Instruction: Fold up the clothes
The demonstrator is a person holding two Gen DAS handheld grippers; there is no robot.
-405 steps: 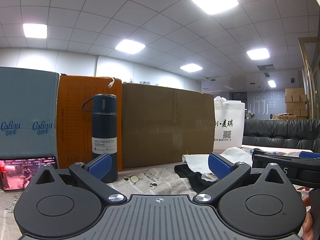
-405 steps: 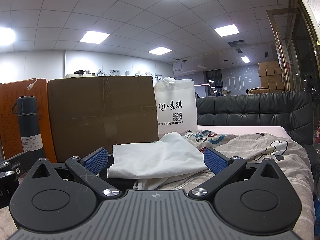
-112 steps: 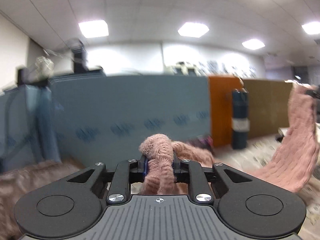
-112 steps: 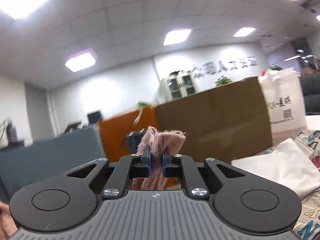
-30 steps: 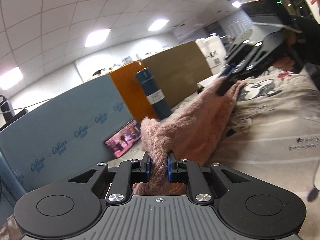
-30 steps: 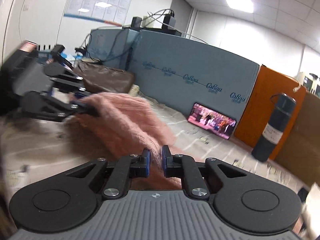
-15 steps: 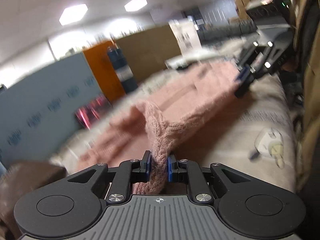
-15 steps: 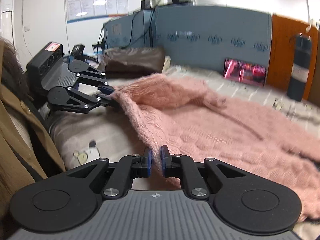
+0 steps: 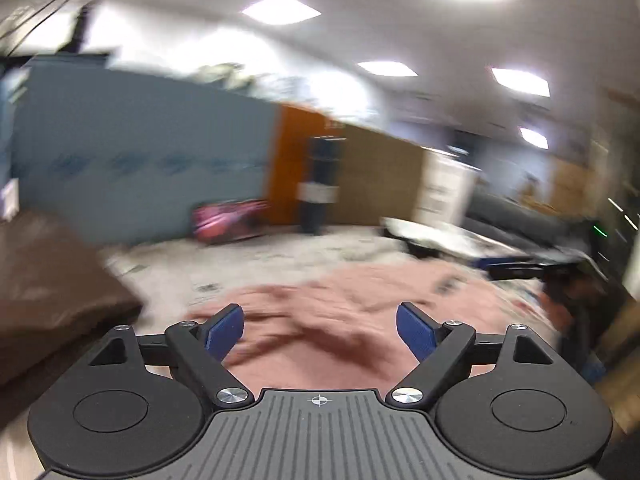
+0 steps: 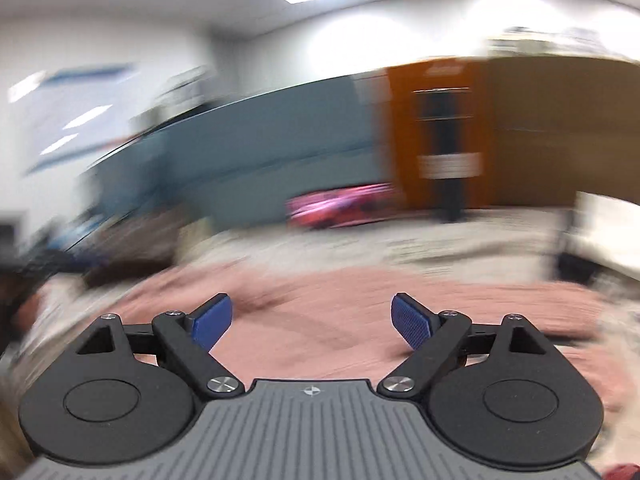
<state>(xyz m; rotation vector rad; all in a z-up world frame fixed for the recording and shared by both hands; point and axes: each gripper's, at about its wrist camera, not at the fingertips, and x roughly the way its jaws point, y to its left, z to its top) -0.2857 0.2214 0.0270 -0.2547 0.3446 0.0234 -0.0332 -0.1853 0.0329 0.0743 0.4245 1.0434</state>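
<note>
The pink knit sweater (image 9: 360,320) lies spread flat on a surface covered with a pale printed sheet (image 9: 280,256); both views are smeared by motion blur, so its hem and sleeves cannot be told apart. In the left wrist view its far edge runs across the middle of the frame, with a strip of bare sheet between that edge and the things standing behind it: a blue partition board (image 9: 140,160), an orange board (image 9: 296,168), a dark vacuum bottle (image 9: 324,184) just in front of the orange board, a brown cardboard box (image 9: 380,176) and a lit phone screen (image 9: 228,220) leaning at the foot of the blue board. To the left a dark brown bundle (image 9: 52,292) sits near the sweater's edge. To the right lie white cloth (image 9: 432,236) and a black sofa (image 9: 520,216).

The left gripper (image 9: 320,328) hangs low over the near part of the sweater, level, its jaws spread wide apart with only knit visible between the blue pads and nothing held. The right gripper (image 10: 312,320) hangs over the sweater (image 10: 360,304) in the same way, jaws released and wide, pointing toward the bottle (image 10: 444,152) and phone (image 10: 340,204). In the left wrist view the right gripper (image 9: 520,266) shows as a dark blur at the sweater's far right edge, well apart from the left one.
</note>
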